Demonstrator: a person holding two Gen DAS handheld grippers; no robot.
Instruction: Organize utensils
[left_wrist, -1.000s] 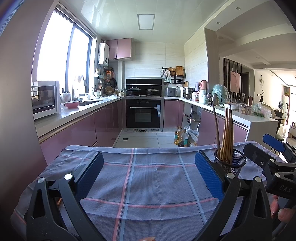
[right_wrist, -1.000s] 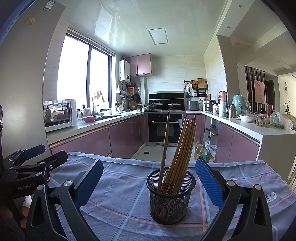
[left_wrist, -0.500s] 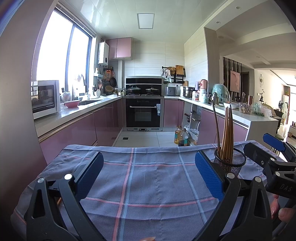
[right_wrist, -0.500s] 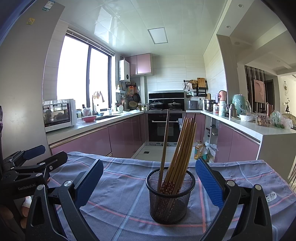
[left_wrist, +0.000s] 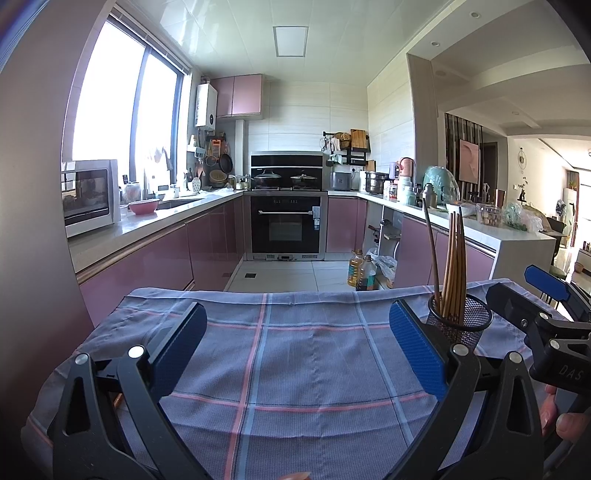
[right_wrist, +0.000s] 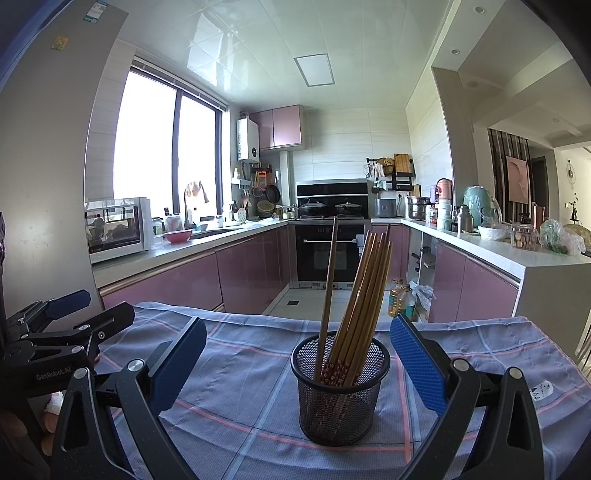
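Black wire-mesh cup (right_wrist: 340, 387), cylindrical, open weave with a solid rolled rim, stands upright on a checked cloth (right_wrist: 243, 373); cloth is blue-grey woven fabric with pink and pale-blue stripes, draped over a table. Inside the cup: a bundle of chopsticks (right_wrist: 364, 291), slender tan wooden sticks with red patterned lower ends, leaning right as a group; one darker brown stick (right_wrist: 328, 284) stands apart, near vertical, against the cup's left wall.

Right gripper (right_wrist: 297, 365): black rigid frame, flat blue textured pads (right_wrist: 415, 363); jaws spread wide, holding nothing; the cup sits between the two fingers, touching neither, just ahead of them. Left gripper (left_wrist: 295, 350): same build, jaws equally wide apart and empty, hovering over bare cloth; from its view the cup (left_wrist: 460, 325) lies to the right, just beyond its right finger, with the right gripper's frame further right. A thumb (left_wrist: 570, 424) shows at the lower right edge of the left view; fingers (right_wrist: 22, 432) at the lower left edge of the right view.

Background: pink glossy cabinet fronts (right_wrist: 251, 273), black built-in oven (left_wrist: 288, 225), white microwave (left_wrist: 90, 195) on the counter.

Versus 0.5 s and 1.0 s ago: no visible change; both grippers keep the same spread and place; cup and sticks unmoved.
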